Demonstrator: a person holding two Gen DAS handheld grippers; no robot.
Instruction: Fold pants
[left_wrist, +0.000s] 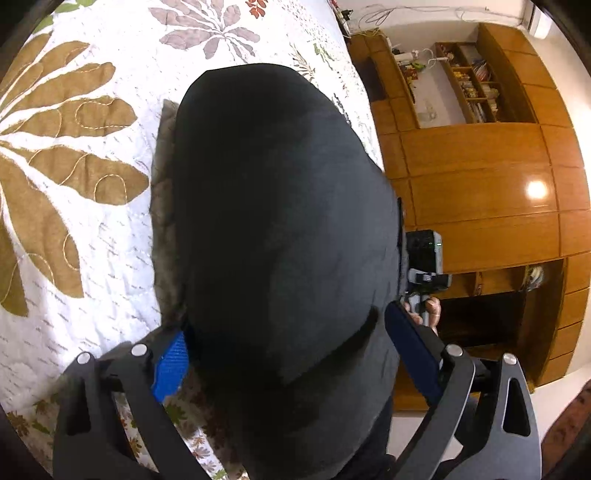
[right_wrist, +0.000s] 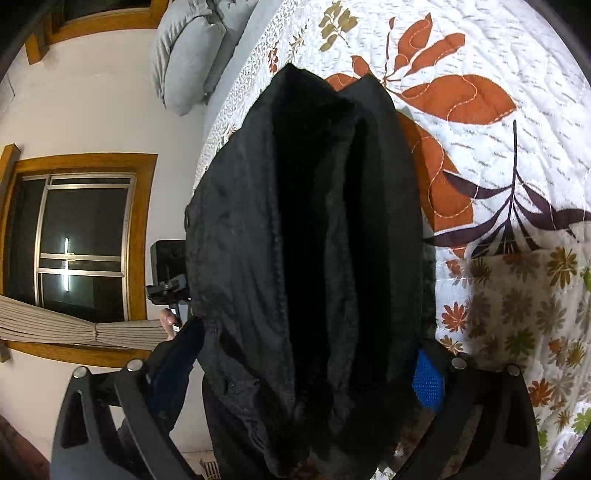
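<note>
The black pants (left_wrist: 280, 229) hang up in the air over the bed (left_wrist: 85, 229), and they fill the middle of both views. The left gripper (left_wrist: 286, 345) has cloth bunched between its 2 blue pads, and the right gripper (right_wrist: 306, 373) has cloth between its pads too. Both look wide apart, so I cannot tell for sure if they pinch the pants or if the cloth just drapes over them. The pants do stay up off the quilt (right_wrist: 509, 155), so my guess is that each gripper carries 1 side. Holding 2 sides like this lets the cloth fall straight and lose its wrinkles before it goes down flat. From the right side the pants show deep folds down the middle, so they look doubled over. From the left side they look smooth. The other gripper peeks out past the edge of the pants in each view, which means the 2 are close, side by side. The bed is right below, ready for the pants to be laid on it.
</note>
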